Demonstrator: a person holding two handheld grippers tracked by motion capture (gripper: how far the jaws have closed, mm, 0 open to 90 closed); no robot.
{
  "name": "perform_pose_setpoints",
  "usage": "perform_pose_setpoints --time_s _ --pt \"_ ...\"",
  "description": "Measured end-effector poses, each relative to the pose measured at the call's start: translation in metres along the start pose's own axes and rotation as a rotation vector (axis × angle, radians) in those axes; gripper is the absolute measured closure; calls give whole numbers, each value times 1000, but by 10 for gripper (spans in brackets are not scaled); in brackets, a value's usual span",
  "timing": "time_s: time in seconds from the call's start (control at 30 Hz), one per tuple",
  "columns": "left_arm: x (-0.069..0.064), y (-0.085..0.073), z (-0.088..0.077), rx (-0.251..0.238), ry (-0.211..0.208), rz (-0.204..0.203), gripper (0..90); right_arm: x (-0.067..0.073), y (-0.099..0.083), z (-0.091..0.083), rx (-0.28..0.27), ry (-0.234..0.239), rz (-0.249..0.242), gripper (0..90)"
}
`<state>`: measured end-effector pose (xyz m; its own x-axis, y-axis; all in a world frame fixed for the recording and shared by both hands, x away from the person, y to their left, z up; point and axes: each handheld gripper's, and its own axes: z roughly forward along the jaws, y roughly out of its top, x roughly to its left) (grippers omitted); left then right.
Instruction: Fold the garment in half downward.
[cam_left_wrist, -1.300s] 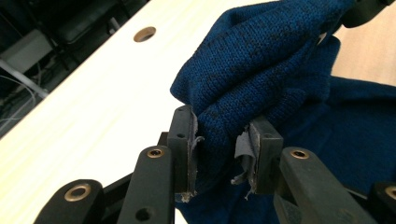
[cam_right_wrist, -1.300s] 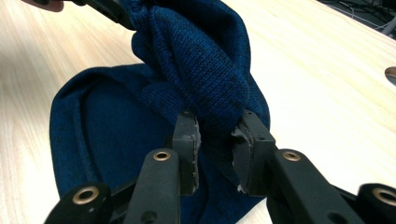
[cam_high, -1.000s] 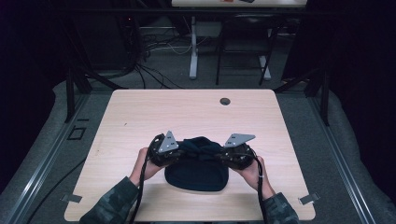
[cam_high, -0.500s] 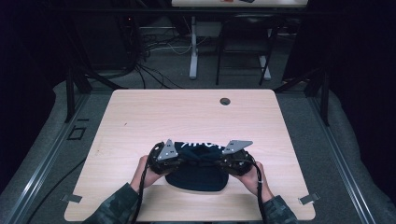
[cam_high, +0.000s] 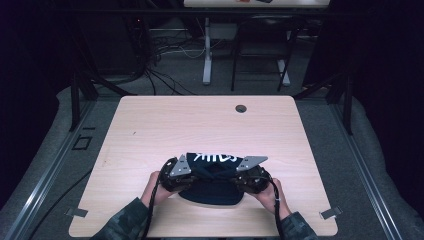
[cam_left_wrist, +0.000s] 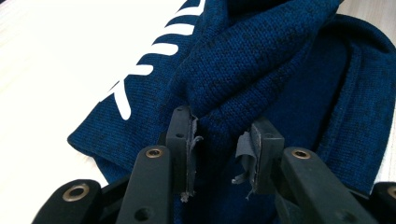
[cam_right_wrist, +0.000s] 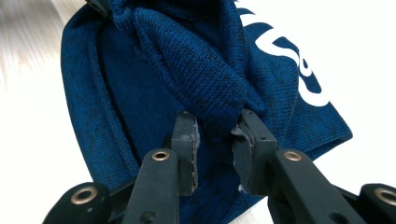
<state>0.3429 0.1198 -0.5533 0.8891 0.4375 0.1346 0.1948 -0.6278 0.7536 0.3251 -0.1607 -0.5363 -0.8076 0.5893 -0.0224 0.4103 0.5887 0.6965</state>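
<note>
Each gripper pinches a bunched fold of the dark blue knit cap (cam_high: 212, 175): left gripper (cam_left_wrist: 219, 140) and right gripper (cam_right_wrist: 215, 135), jaws partway closed on cloth. The cap lies near the table's (cam_high: 150, 125) front edge, with bare wood beyond it

Camouflage sleeves (cam_high: 125, 225), black tongs (cam_left_wrist: 219, 149) with brass-coloured screws, frayed grey pads (cam_left_wrist: 245, 151), grey triangular plates (cam_high: 250, 161), black cables (cam_high: 274, 200).

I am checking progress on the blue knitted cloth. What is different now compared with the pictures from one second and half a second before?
The left gripper and right gripper have drawn the fold of the blue knitted cloth toward the person. The white lettering, hidden one second ago, now faces up along the far side. Both grippers remain clamped on the cloth, as the two gripper views show. The table and the hole in it are unchanged.
</note>
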Motion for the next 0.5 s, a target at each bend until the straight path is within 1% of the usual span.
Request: perform_pose_setpoints --time_s 0.03,0.07,0.2,0.3,0.47,0.5 --pt "0 -1 1 11 -9 3 668 1 -1 1 -4 0 7 712" --pt "0 -1 1 27 -14 9 664 1 -1 2 4 0 5 714" --pt "-1 -4 4 50 -18 17 660 3 -5 8 19 10 2 714" --pt "-1 -6 6 57 -26 11 660 5 -6 9 25 9 1 713" --pt "-1 -9 14 85 -44 7 658 5 -10 12 47 17 -14 714" --pt "-1 -9 14 88 -48 6 658 5 -11 13 41 16 -10 715"
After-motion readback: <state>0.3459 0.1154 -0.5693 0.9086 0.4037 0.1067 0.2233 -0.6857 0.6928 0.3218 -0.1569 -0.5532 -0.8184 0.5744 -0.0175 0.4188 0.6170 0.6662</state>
